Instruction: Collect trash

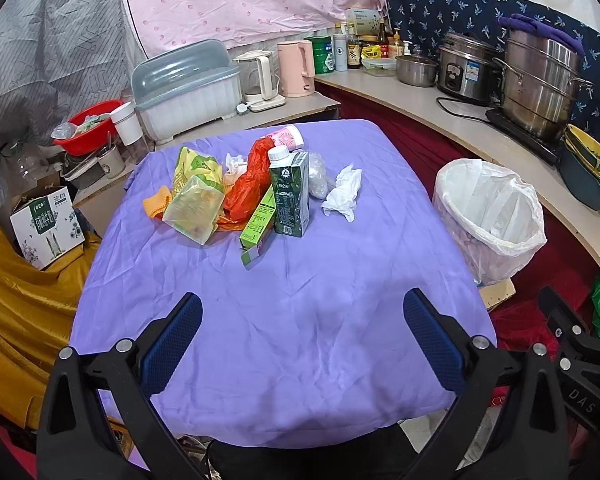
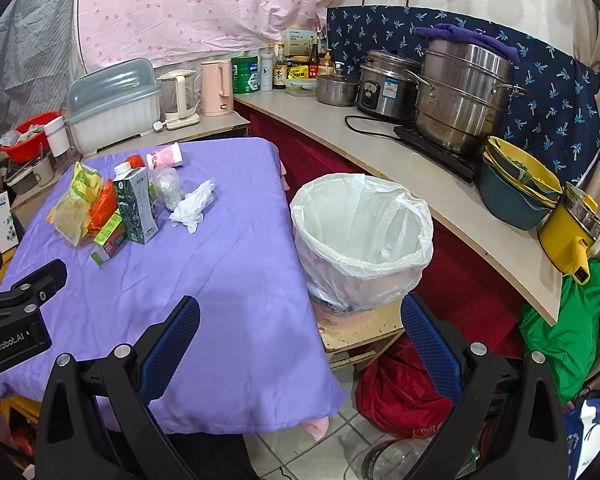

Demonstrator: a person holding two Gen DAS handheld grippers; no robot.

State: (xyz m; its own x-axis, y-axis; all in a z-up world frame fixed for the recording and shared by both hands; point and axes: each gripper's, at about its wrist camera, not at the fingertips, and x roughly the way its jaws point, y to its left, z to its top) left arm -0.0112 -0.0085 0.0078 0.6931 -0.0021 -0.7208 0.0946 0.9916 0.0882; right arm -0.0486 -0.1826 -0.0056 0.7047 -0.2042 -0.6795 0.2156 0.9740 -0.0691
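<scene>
A pile of trash lies at the far side of the purple-covered table (image 1: 284, 320): a green milk carton (image 1: 291, 194) standing upright, a crumpled white tissue (image 1: 342, 194), a red plastic bag (image 1: 250, 184), a yellow-green snack bag (image 1: 194, 196), a green box (image 1: 258, 224) and a pink cup (image 1: 286, 137) on its side. The same pile shows in the right wrist view, with the carton (image 2: 134, 208) and tissue (image 2: 194, 204). A bin with a white liner (image 2: 360, 236) stands right of the table. My left gripper (image 1: 302, 320) is open and empty over the table's near part. My right gripper (image 2: 300, 324) is open and empty near the table's right edge.
A counter (image 2: 380, 152) curves along the right with steel pots (image 2: 460, 100), a rice cooker, bowls and a yellow pot. Kettles and a dish rack (image 1: 188, 88) stand behind the table. Red and green bags (image 2: 560, 320) lie on the floor below the counter.
</scene>
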